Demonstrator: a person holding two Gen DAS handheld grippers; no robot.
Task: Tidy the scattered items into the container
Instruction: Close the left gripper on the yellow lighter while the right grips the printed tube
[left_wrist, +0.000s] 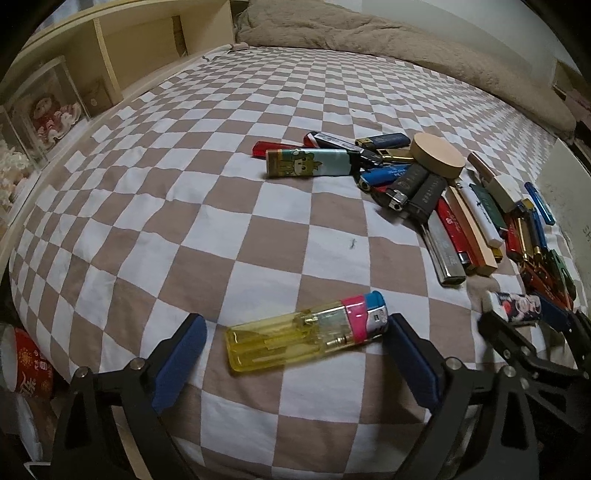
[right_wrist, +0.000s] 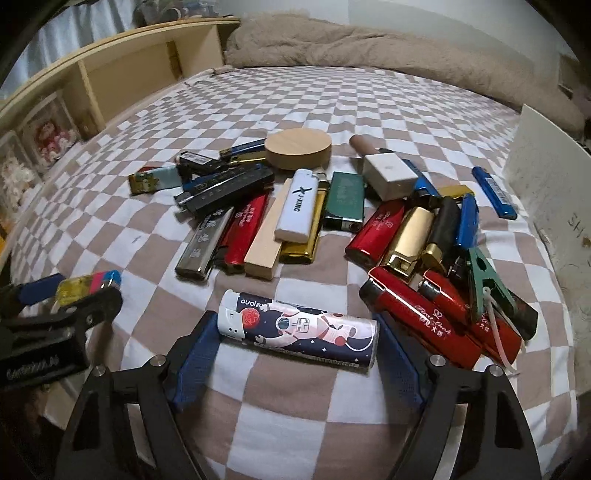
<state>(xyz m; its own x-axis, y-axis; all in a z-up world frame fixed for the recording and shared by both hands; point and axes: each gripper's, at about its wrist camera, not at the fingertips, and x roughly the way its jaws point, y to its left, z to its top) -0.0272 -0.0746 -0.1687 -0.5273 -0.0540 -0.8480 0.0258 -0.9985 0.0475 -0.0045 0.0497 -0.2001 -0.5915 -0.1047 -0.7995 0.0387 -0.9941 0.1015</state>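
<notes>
A yellow see-through lighter (left_wrist: 295, 338) with a pink and blue head lies on the checked bedsheet (left_wrist: 221, 184) between the jaws of my left gripper (left_wrist: 297, 354). That gripper is open, with a gap at its left pad. My right gripper (right_wrist: 297, 354) straddles an astronaut-print lighter (right_wrist: 295, 332) lengthwise. Its blue pads (right_wrist: 199, 354) touch both ends while the lighter rests on the sheet. Behind lies a heap of several lighters (right_wrist: 295, 206), a round wooden disc (right_wrist: 297, 151) and a wooden block (right_wrist: 264, 236). A white container wall (right_wrist: 546, 177) stands at the right.
More red, gold and blue lighters and a green clip (right_wrist: 484, 280) crowd the sheet right of my right gripper. A beige blanket (right_wrist: 369, 48) lies along the far side. A wooden shelf headboard (left_wrist: 110, 55) with display boxes borders the left.
</notes>
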